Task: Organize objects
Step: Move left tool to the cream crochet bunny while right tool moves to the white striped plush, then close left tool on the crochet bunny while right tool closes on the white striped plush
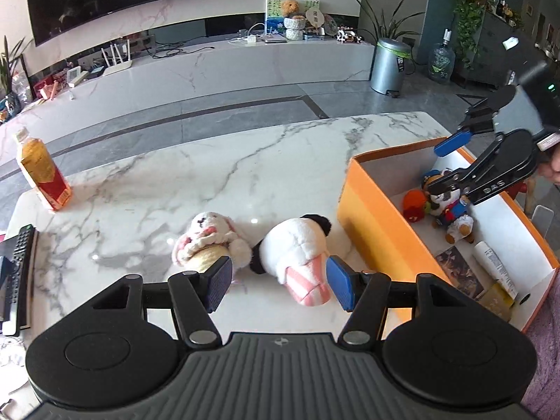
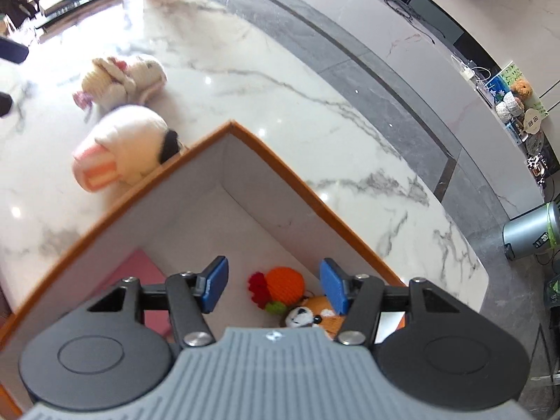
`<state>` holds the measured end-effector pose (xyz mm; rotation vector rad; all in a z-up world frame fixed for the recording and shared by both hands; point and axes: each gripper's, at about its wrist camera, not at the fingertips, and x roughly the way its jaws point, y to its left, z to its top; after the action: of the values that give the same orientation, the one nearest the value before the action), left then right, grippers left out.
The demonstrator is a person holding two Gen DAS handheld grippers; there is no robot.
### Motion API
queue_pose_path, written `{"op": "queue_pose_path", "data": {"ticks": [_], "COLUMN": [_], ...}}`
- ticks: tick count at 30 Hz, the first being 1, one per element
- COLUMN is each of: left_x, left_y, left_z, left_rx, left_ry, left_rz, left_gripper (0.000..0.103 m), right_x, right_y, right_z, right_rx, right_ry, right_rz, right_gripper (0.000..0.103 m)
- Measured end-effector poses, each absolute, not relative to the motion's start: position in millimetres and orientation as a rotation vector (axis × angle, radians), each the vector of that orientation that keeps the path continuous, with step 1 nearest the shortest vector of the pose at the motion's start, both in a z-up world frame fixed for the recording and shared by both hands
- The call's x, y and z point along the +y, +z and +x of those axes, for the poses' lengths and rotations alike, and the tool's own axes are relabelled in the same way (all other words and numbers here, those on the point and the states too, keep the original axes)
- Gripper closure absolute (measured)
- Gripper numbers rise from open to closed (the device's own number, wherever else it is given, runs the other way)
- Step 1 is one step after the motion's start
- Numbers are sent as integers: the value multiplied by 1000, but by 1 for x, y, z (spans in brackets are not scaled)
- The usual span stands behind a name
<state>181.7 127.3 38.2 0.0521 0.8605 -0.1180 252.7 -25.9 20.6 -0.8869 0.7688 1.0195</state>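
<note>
An orange box [image 1: 371, 217] with white inside stands on the marble table's right; it also shows in the right wrist view [image 2: 266, 150]. Inside lie an orange knitted toy [image 1: 414, 204], a small panda doll [image 1: 451, 215], a white tube and a card. A white panda plush with a pink striped base [image 1: 297, 248] and a pink-eared bunny plush [image 1: 208, 239] lie on the table left of the box. My left gripper [image 1: 278, 281] is open just in front of the panda plush. My right gripper [image 2: 273, 285] is open above the box, over the orange toy [image 2: 285, 285].
A bottle of orange drink [image 1: 40, 169] stands at the table's far left. A remote control [image 1: 19, 273] lies at the left edge. Beyond the table are a grey floor, a low TV bench and a metal bin [image 1: 388, 64].
</note>
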Motion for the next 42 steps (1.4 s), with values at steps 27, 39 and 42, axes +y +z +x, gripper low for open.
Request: {"op": "queue_pose_path", "data": {"ticks": [27,39,42], "left_x": [216,216,214], "left_y": [-61,-80,-79], "left_z": [261,266,263], "left_rx": [916,929,935], "left_ry": [108,71,69], "left_rz": [-399,-431,-408], "left_gripper": [29,42,48], "right_x": [95,104,101], "right_y": [-49,-70,-72], "right_z": [193,205,207], "right_rx": [1050,1114,1122], "right_ry": [900,925,936], "right_rz": [-485,-411,-383], "right_gripper": [38,25,27]}}
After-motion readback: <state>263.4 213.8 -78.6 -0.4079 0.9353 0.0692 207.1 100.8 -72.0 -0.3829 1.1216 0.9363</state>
